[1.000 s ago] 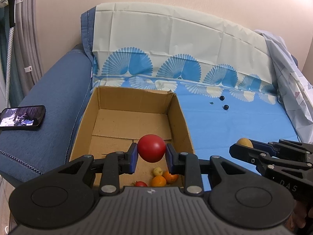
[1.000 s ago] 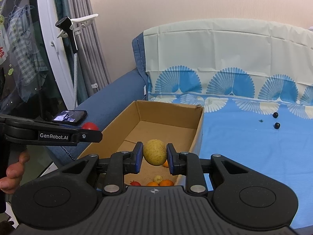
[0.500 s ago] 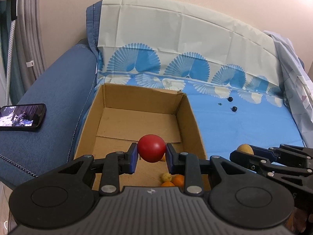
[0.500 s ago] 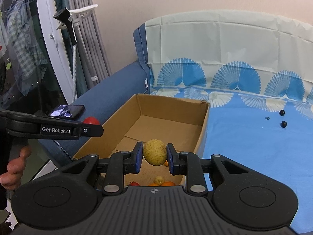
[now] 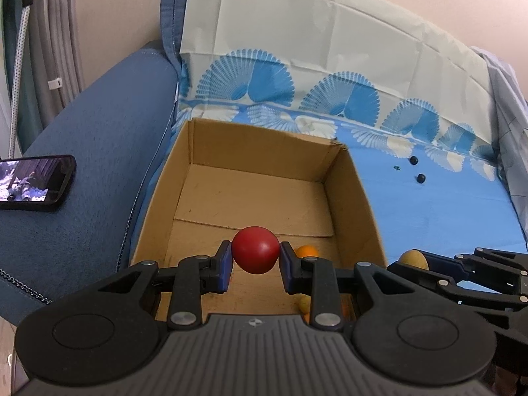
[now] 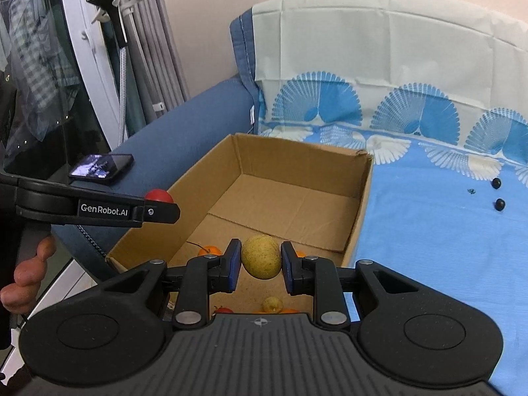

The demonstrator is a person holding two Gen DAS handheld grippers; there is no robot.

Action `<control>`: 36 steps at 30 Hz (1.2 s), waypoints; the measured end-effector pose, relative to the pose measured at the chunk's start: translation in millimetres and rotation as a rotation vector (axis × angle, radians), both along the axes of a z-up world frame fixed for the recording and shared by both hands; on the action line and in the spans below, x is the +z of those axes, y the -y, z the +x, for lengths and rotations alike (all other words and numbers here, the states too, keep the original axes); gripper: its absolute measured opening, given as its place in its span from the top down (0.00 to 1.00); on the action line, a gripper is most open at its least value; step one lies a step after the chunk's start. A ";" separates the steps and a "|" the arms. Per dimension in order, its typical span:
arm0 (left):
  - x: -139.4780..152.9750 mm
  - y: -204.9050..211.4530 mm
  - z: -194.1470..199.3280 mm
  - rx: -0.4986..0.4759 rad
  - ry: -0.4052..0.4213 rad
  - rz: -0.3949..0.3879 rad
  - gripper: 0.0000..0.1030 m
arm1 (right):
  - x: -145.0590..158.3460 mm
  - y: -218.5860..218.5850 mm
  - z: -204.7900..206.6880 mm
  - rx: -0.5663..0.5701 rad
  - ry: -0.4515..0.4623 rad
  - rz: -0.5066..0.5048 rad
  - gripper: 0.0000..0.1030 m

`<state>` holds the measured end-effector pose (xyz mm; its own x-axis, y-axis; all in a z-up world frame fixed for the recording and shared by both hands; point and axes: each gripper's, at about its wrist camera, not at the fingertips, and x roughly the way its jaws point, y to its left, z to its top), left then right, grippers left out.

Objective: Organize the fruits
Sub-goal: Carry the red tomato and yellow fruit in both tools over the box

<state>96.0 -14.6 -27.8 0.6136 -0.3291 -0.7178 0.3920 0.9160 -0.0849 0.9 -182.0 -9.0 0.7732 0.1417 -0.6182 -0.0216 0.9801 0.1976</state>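
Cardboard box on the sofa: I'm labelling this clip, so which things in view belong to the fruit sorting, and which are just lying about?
Part of the job:
- cardboard box
- red fruit in left gripper
- yellow fruit in right gripper
- oranges and small fruits already in the box

Lying about:
- phone on the armrest
- two dark balls on the blue sheet

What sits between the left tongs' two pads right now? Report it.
A red fruit, clamped between both pads of the left tongs, over the cardboard box; the left wrist view shows it.

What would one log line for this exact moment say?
left gripper: shut on red fruit | right gripper: shut on yellow fruit | both above cardboard box | not yet released
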 end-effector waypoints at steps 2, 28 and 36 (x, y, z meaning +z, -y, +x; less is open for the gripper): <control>-5.5 -0.5 5.9 0.004 -0.006 0.007 0.68 | -5.6 -1.1 7.1 0.004 -0.015 -0.001 0.74; -71.0 4.9 52.3 0.033 -0.100 0.106 0.68 | -64.9 -8.3 61.2 0.075 -0.145 -0.033 0.74; -79.4 4.3 57.2 0.035 -0.113 0.116 0.68 | -71.6 -10.8 66.0 0.086 -0.159 -0.044 0.74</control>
